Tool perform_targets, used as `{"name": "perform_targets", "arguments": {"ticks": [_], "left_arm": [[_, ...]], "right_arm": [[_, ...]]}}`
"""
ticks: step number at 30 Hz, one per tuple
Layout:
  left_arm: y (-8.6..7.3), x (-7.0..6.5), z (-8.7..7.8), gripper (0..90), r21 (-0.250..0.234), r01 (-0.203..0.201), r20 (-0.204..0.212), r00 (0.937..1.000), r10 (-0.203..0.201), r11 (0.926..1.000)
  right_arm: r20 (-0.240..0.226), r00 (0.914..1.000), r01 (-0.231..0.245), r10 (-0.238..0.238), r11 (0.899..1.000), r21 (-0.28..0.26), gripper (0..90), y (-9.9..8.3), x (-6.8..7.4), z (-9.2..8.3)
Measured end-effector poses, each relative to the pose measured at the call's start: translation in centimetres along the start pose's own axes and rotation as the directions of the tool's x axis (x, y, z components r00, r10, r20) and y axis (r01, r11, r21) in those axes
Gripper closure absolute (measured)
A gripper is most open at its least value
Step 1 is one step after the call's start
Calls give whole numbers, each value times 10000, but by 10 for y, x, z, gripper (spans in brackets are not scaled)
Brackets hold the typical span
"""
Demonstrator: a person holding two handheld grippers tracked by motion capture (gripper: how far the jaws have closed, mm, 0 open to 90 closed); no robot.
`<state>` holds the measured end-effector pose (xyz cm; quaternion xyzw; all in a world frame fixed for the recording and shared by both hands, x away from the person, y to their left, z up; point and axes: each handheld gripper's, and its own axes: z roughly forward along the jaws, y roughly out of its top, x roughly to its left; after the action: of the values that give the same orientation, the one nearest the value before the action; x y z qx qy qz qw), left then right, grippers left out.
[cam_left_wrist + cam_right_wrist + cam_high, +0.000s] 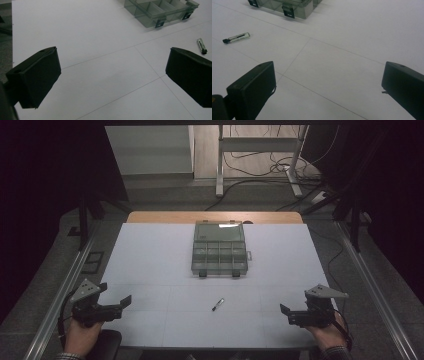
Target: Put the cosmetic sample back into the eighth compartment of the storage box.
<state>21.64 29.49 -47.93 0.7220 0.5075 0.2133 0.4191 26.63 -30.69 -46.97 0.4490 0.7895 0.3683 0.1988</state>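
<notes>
A clear plastic compartment box (219,248) with its lid open lies at the middle of the white table (150,255); its front latches show in the left gripper view (160,11) and the right gripper view (284,6). A small pen-like stick with a black tip (218,304) lies on the table in front of the box, also seen as the stick (201,46) and the stick (236,38). My left gripper (120,301) is held at the front left corner, open and empty (112,72). My right gripper (286,312) is held at the front right, open and empty (328,82).
Metal rails (65,290) run along both sides of the table. Beyond the far edge stand a desk frame (260,155) and loose cables (280,167) on the floor. Dark curtains flank the scene.
</notes>
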Motion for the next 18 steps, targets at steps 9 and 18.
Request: {"name": "perform_targets", "arguments": {"ticks": [9,18], "left_arm": [[1,-3,1,11,121,-305,-11,9995,305,9995],[1,-1,2,15,201,-126,123,9998,124,9997]], "right_arm": [[48,9999,143,-144,9998,118,0,0,1,1],[7,9998,214,-214,9995,243,0,1,2,2]]}}
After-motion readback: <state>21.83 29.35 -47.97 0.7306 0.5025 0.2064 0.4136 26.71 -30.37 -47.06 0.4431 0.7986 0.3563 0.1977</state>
